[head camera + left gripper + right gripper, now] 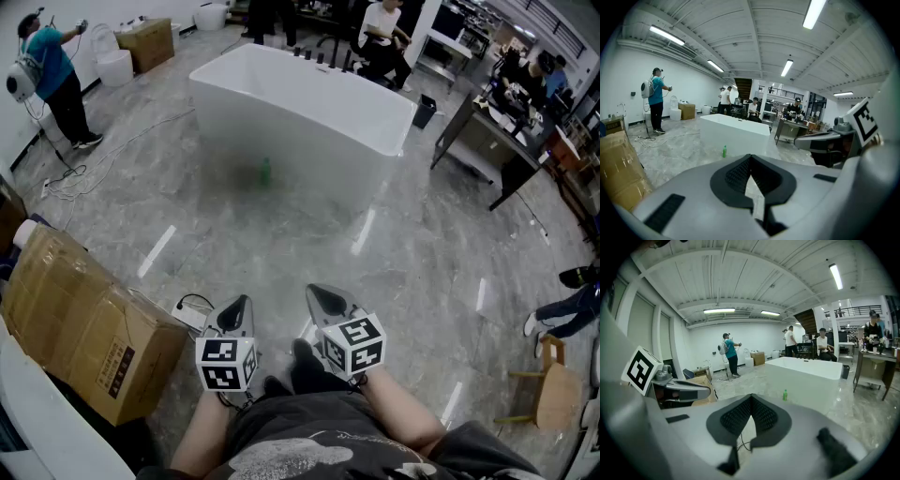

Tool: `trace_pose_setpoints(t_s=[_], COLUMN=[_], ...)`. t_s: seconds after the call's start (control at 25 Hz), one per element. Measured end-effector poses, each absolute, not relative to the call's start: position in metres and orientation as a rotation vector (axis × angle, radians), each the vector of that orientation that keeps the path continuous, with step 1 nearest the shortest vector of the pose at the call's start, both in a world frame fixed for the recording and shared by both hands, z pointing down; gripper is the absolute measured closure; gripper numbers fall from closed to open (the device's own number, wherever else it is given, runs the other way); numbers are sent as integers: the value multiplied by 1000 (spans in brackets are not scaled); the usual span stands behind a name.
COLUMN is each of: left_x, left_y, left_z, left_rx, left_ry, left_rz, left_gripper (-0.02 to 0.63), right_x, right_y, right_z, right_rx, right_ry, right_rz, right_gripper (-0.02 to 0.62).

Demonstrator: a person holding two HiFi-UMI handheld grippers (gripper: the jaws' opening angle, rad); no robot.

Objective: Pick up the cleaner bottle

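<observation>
The cleaner bottle (265, 172) is small and green, standing upright on the grey floor against the near side of a white bathtub (309, 117). It also shows far off in the left gripper view as the bottle (724, 151) and in the right gripper view as the bottle (785, 394). My left gripper (240, 304) and right gripper (320, 294) are held side by side close to my body, pointing toward the tub, well short of the bottle. Both are shut with nothing between the jaws, as in the left gripper (750, 161) and right gripper (751, 400) close views.
A large cardboard box (84, 328) stands at my left, with a power strip and cable (192, 312) beside it. Cables (80, 173) trail across the floor at the left. A person (52, 75) stands at the far left wall. Desks with seated people (511, 112) and a wooden chair (548, 380) are at the right.
</observation>
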State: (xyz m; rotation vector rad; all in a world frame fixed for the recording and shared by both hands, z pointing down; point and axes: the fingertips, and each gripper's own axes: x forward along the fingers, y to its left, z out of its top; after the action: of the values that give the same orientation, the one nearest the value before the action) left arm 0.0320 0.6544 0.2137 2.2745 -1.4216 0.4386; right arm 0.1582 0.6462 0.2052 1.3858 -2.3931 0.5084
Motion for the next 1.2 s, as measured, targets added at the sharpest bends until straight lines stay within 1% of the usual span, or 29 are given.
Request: trace_pose_setpoints(t_s=[0.4, 0.52, 0.72, 0.96, 1.2], left_x=[15, 6, -3, -10, -6], left_y=[672, 681, 689, 669, 619], left_z=[212, 217, 222, 227, 227], left_rx=[2273, 2252, 2224, 2206, 2194], left_ry=[-1424, -1417, -1413, -1449, -1489], left_rz=[420, 418, 399, 396, 408], left_gripper=[592, 592, 592, 592, 592], right_x=[139, 134, 148, 160, 171], right_y=[665, 671, 672, 645, 594], right_z=[208, 206, 200, 214, 239], right_rx=[1363, 1393, 1488, 1499, 1453], right_ry=[-2386, -2436, -2497, -2466, -2437], right_rz=[504, 552, 632, 603, 641], right_gripper=[574, 574, 572, 571, 571])
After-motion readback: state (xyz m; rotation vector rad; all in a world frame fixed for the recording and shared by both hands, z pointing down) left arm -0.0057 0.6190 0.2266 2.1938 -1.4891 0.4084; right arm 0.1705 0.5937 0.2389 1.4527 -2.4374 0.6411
